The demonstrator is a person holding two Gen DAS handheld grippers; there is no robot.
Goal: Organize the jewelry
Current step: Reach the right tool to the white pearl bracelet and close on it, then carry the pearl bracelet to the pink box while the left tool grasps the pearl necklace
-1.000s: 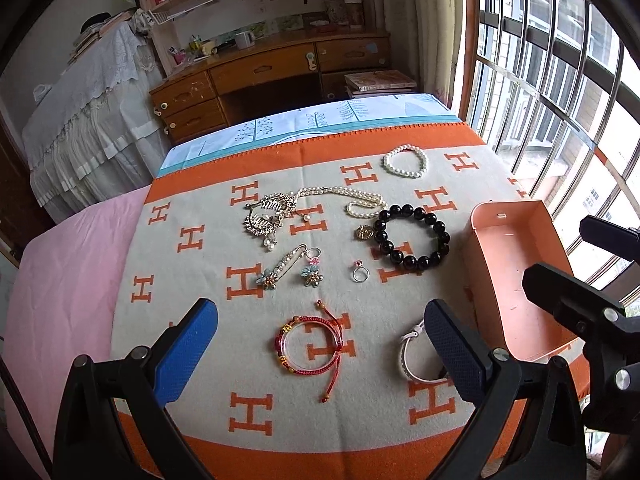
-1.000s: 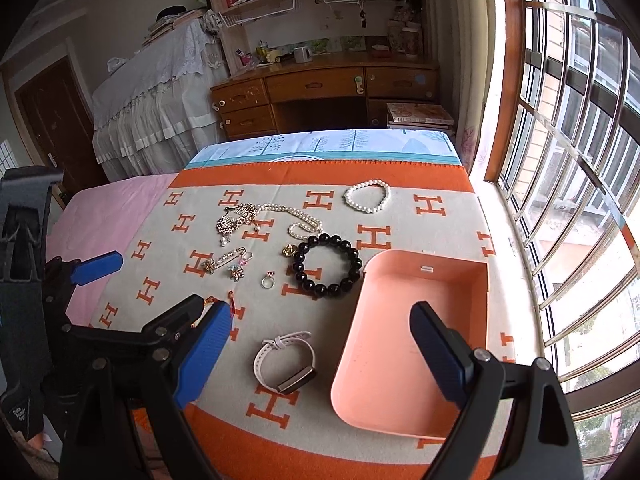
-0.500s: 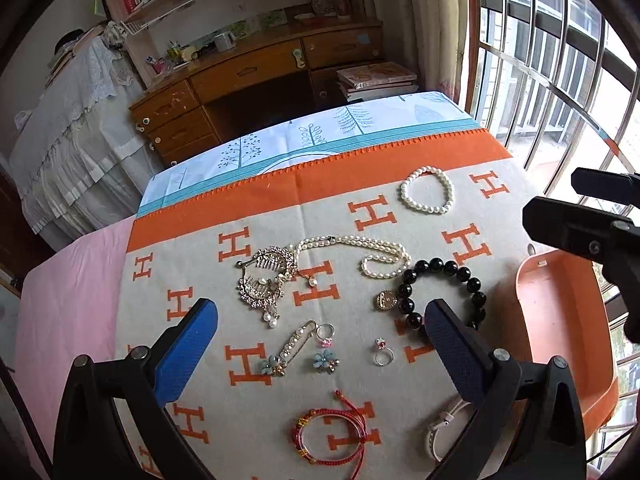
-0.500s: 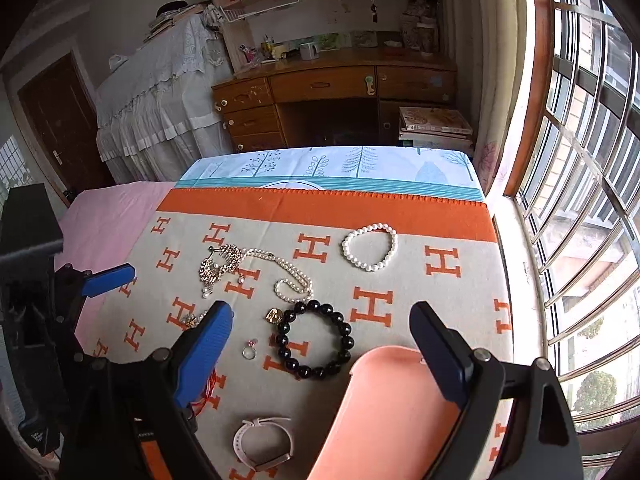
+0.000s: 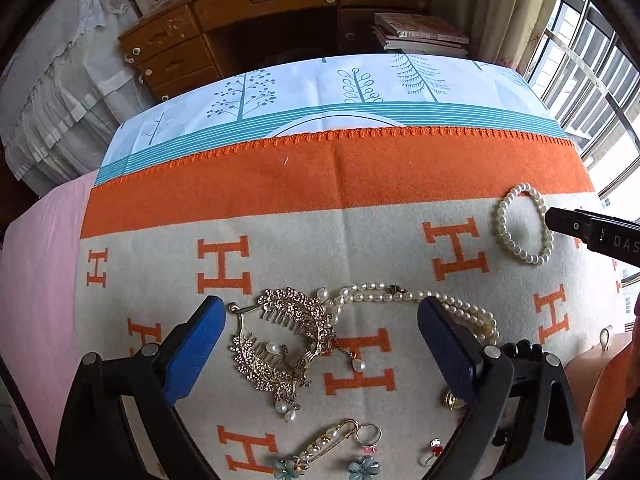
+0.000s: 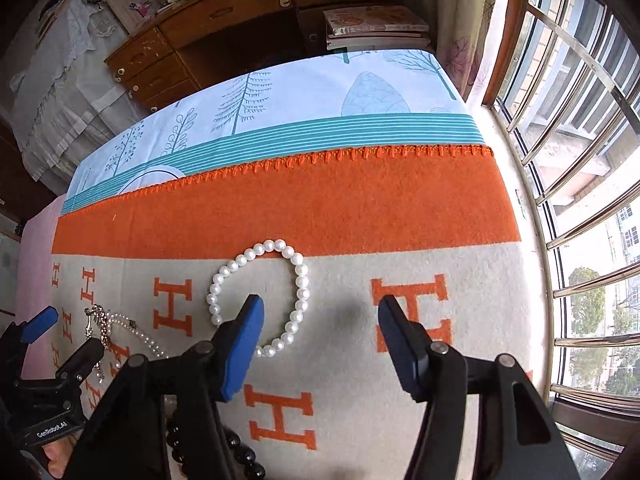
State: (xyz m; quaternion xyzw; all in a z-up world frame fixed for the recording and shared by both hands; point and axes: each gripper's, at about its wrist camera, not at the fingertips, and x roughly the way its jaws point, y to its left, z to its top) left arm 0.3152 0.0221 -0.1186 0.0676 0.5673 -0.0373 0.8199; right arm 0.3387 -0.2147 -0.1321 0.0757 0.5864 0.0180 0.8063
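A white pearl bracelet (image 6: 260,296) lies on the cream and orange blanket (image 6: 360,200). My right gripper (image 6: 320,332) is open low over the blanket, its left finger inside the bracelet's ring and its right finger outside. The bracelet also shows in the left wrist view (image 5: 524,224) with the right gripper's tip at its edge. My left gripper (image 5: 320,340) is open and empty over a gold rhinestone hair comb (image 5: 280,340) and a pearl necklace (image 5: 416,300). A pearl safety-pin brooch (image 5: 328,440), a ring (image 5: 368,434) and flower earrings (image 5: 362,466) lie below.
A black bead bracelet (image 6: 240,452) lies near the right gripper's base. The pink tray's rim (image 5: 600,368) shows at the right edge of the left wrist view. A tree-print cloth (image 5: 320,92) covers the far end; a wooden desk (image 5: 260,12) and barred windows (image 6: 580,160) stand beyond.
Both grippers have moved forward and down toward the blanket. The right gripper has come over the white pearl bracelet; the left now hovers over the hair comb and necklace. Both stay open.
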